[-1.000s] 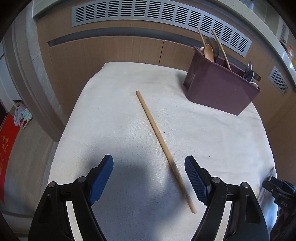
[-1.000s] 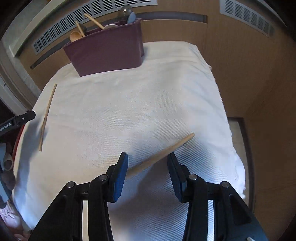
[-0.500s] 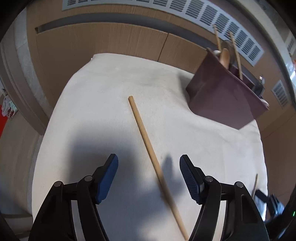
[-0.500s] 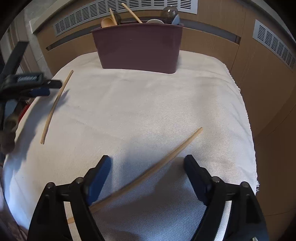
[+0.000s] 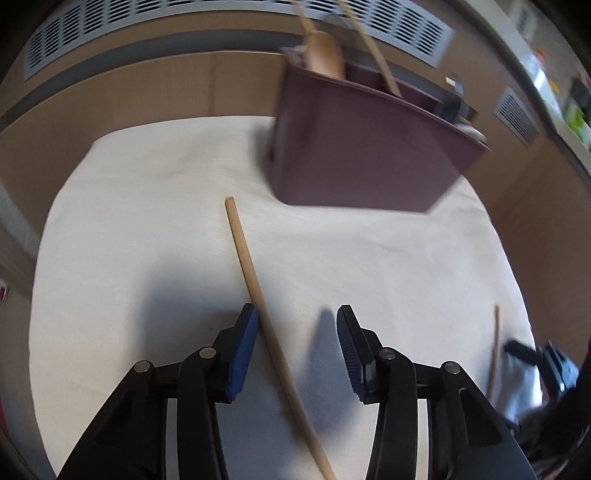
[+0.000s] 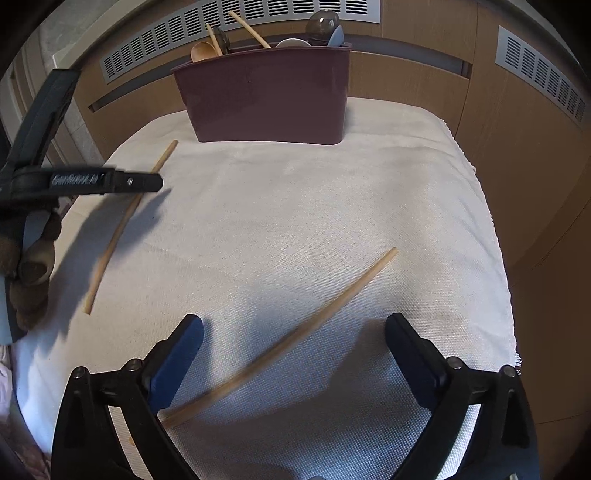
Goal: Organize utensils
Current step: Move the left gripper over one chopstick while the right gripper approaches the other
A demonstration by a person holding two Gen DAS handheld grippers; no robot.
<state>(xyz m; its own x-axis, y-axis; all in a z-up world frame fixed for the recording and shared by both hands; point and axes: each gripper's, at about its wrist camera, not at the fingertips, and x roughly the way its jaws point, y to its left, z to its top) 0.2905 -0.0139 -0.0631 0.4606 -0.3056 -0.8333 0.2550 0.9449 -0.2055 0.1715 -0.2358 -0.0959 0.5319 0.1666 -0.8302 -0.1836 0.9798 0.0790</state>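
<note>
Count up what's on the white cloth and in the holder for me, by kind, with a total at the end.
Loose chopsticks on the cloth: 2, one at its left side, one near its front.
Chopsticks standing in the holder: 2.
Wooden spoons in the holder: 1.
Other utensils in the holder: unclear.
Maroon holder: 1.
Total countable: 6.

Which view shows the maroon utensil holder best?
The right wrist view: the maroon utensil holder is sharp, upright and whole, its contents visible. The left wrist view shows it blurred and slanted.
</note>
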